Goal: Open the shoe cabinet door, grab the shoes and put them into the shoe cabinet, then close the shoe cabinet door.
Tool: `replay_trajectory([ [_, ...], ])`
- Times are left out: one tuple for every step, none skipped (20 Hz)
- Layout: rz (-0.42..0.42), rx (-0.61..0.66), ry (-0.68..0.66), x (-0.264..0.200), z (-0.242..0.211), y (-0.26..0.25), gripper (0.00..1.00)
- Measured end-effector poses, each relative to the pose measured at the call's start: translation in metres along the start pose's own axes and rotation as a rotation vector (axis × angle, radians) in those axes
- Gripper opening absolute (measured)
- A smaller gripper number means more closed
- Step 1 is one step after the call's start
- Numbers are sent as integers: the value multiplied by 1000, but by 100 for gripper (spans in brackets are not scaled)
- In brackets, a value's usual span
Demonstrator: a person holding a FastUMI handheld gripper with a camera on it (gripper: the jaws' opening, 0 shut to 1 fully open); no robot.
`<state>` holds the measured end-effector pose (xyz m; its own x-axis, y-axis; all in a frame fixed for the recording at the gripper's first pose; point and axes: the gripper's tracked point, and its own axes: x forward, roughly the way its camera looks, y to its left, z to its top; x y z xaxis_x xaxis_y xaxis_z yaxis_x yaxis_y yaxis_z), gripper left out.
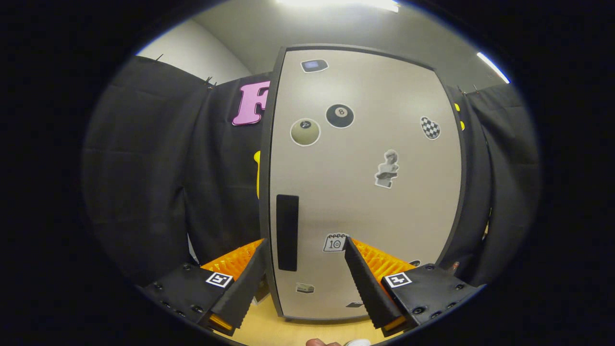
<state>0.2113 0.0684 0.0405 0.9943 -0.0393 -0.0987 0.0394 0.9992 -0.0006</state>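
Beige shoe cabinet door closed | hand-held gripper released, fingers flanking dark handle

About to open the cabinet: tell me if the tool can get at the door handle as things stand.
Probably yes. The tool is open, and the handle on the shut door stands just ahead between its fingers, with nothing in the way.

A black curtain hangs as the landmark backdrop. Above the curtain, a pale wall meets a grey ceiling, where a bright light strip glows. Below the curtain, a wooden floor shows.
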Motion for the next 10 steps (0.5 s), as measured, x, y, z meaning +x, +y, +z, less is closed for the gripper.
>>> replay_trajectory([
  [-6, -5, 5, 9, -2, 2, 99],
  [-12, -9, 11, 17, -5, 3, 99],
  [-17, -11, 18, 25, -7, 4, 98],
  [-23, -12, 29, 33, -11, 5, 98],
  [-27, -13, 41, 39, -15, 6, 98],
  [-31, -14, 52, 44, -18, 5, 98],
  [-32, -15, 63, 49, -21, 6, 99],
  [-36, -13, 73, 53, -24, 6, 99],
  [-39, -10, 82, 55, -26, 6, 99],
  [-35, -5, 93, 59, -28, 8, 99],
])
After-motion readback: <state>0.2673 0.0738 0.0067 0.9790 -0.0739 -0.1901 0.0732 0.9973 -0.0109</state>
